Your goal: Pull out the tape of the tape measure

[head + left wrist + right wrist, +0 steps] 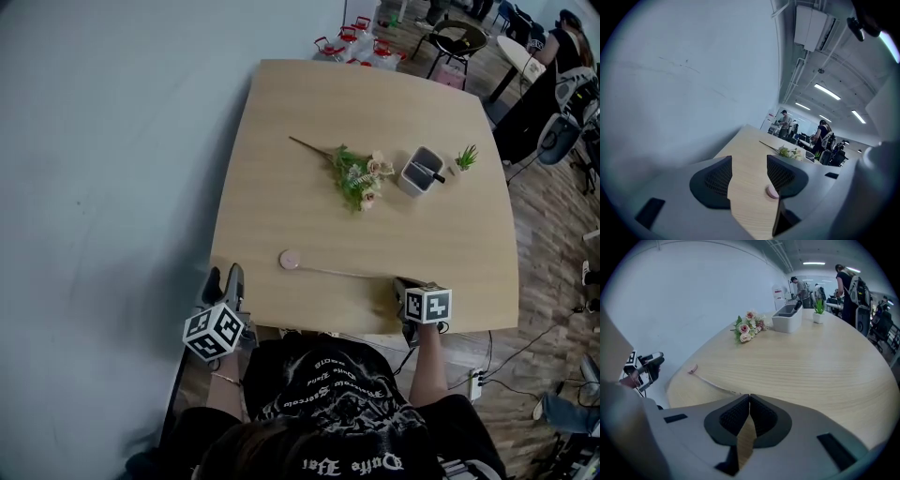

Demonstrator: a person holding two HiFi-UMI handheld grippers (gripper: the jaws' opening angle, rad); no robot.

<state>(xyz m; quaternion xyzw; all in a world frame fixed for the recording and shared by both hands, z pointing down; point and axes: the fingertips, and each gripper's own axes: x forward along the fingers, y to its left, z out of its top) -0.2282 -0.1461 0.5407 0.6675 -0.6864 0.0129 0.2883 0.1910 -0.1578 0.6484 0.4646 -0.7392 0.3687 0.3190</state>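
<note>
I'm failing to read the white lettering on the person's black shirt [328, 375], which is showing upside down. Any print on the pink tape measure [291, 260] is too small to make out. It's lying near the table's [281, 112] near edge, with its tape [347, 273] stretching along that edge. The right gripper [749, 397] is pinching the tape's end with its jaws pressed together, hiding the tip. The left gripper [750, 161] is hovering off the table's near left corner, jaws apart and empty. Bare wood is lying open toward the table's middle.
</note>
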